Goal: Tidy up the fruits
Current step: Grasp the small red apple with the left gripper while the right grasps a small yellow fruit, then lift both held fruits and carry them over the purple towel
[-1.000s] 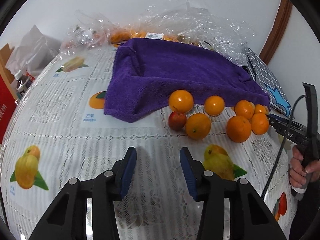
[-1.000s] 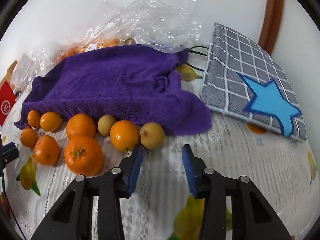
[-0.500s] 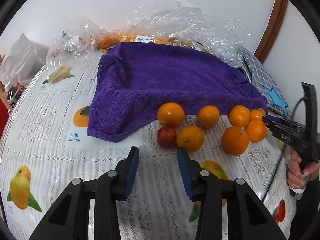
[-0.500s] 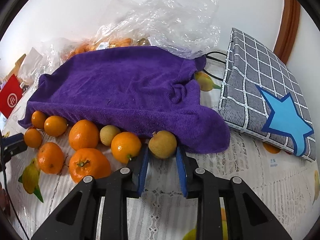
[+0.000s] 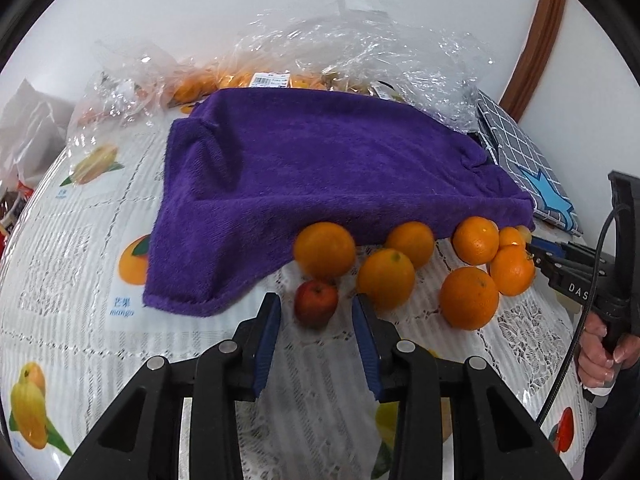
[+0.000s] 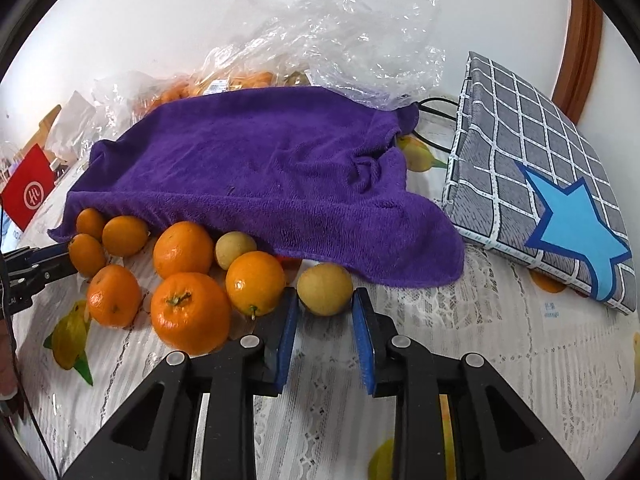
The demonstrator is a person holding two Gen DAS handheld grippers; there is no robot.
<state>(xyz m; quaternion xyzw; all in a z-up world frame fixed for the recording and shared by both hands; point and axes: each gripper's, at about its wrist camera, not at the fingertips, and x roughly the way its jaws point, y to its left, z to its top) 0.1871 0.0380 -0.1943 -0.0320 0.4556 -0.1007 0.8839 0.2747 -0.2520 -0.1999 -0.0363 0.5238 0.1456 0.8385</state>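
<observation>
a white lace tablecloth (image 5: 72, 280) with printed fruit pictures covers the table, and a big purple towel (image 5: 320, 184) lies over it, with clear plastic bags (image 6: 340, 32) behind and a grey checked cushion (image 6: 532, 168) with a blue star at the right. a group of oranges (image 6: 188, 312) sits along the near edge of the towel. the left gripper (image 5: 316, 316) has its jaws apart, and a small red apple (image 5: 316, 302) is just in front of the tips. the right gripper (image 6: 325, 314) also has its jaws apart, one at each side of a yellow round fruit (image 6: 325, 288); i cannot tell if they touch it.
</observation>
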